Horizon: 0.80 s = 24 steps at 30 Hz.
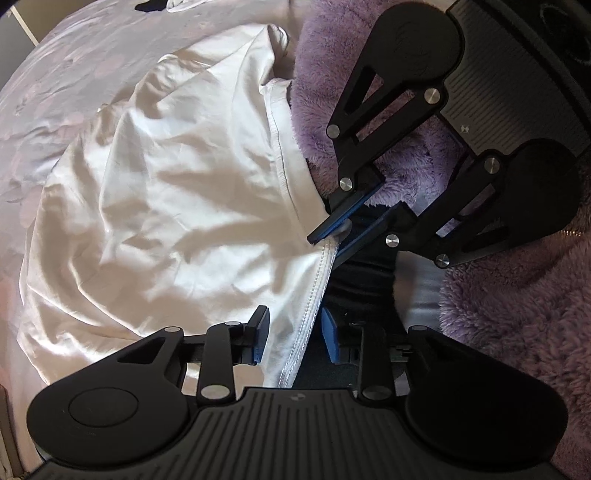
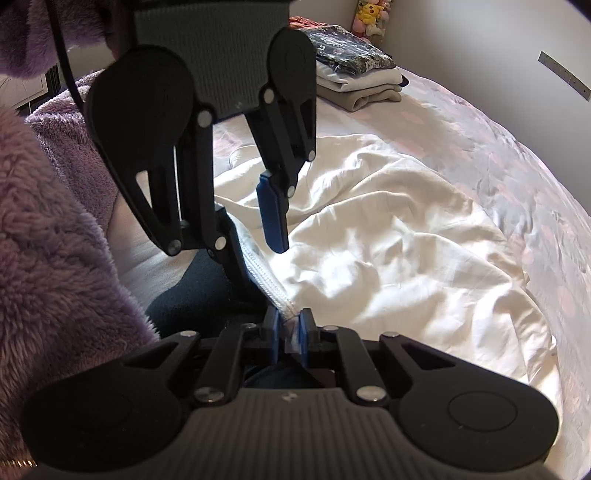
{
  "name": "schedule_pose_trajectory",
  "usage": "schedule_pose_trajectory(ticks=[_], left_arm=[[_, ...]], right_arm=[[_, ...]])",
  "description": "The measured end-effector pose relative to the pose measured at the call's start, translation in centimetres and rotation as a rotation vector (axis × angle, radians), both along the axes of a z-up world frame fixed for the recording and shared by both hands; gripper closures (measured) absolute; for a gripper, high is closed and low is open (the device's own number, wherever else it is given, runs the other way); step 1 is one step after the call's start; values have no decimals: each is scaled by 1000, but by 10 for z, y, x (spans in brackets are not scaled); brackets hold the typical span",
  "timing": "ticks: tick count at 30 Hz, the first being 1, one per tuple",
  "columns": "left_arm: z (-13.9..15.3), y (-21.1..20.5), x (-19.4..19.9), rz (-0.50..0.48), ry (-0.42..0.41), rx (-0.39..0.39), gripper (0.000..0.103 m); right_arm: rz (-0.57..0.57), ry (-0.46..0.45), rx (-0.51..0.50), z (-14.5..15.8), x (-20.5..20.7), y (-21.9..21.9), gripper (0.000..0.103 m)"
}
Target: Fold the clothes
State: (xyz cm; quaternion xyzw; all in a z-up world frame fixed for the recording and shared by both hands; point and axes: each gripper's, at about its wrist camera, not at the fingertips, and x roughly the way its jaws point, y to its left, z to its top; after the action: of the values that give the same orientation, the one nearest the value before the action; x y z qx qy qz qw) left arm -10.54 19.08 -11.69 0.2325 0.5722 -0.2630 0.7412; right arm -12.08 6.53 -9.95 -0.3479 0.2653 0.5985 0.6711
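Note:
A white garment (image 1: 166,206) lies crumpled on the bed, its stitched hem (image 1: 314,302) running toward me. My left gripper (image 1: 295,336) is open, its blue pads on either side of the hem. My right gripper (image 1: 334,240) is shut on the hem a little further along. In the right wrist view the right gripper (image 2: 289,334) pinches the white hem (image 2: 269,284) between its blue pads, and the left gripper (image 2: 255,229) hangs open over the garment (image 2: 388,251) just beyond it.
The bed has a pale floral cover (image 2: 517,155). A stack of folded clothes (image 2: 354,74) sits at its far end, with plush toys (image 2: 369,16) in the corner by the wall. The person's fluffy purple robe (image 1: 517,314) fills the near side.

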Motion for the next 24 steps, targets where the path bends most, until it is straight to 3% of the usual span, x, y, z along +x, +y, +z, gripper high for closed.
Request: schedule_pose_trajectory(ticks=[2,4,7,11,16,21,24], left_arm=[[-2,1,3,-6,17,-1,76],[-5,1,6,-11,34,-1,89],[-8,2,10,-19,58,-2,96],[-6,-1,6,-19,21,34,98],[3,-4,-8,-29,-38,77,99],[12,9,-18,73,-107,123,99],[16,21,-18,162,-144,136,99]], right_arm=[[5,-4,-2,-1,0,0,90],[9,-6,-3,-1,0,0,90],[12,-2,-5,-2,1,1,90],[15,3,-6,-1,3,0,88],[7,23,0,2,8,-3,74],[-17,18,7,16,34,-18,65],[-43,-72,-37,23,64,-34,65]])
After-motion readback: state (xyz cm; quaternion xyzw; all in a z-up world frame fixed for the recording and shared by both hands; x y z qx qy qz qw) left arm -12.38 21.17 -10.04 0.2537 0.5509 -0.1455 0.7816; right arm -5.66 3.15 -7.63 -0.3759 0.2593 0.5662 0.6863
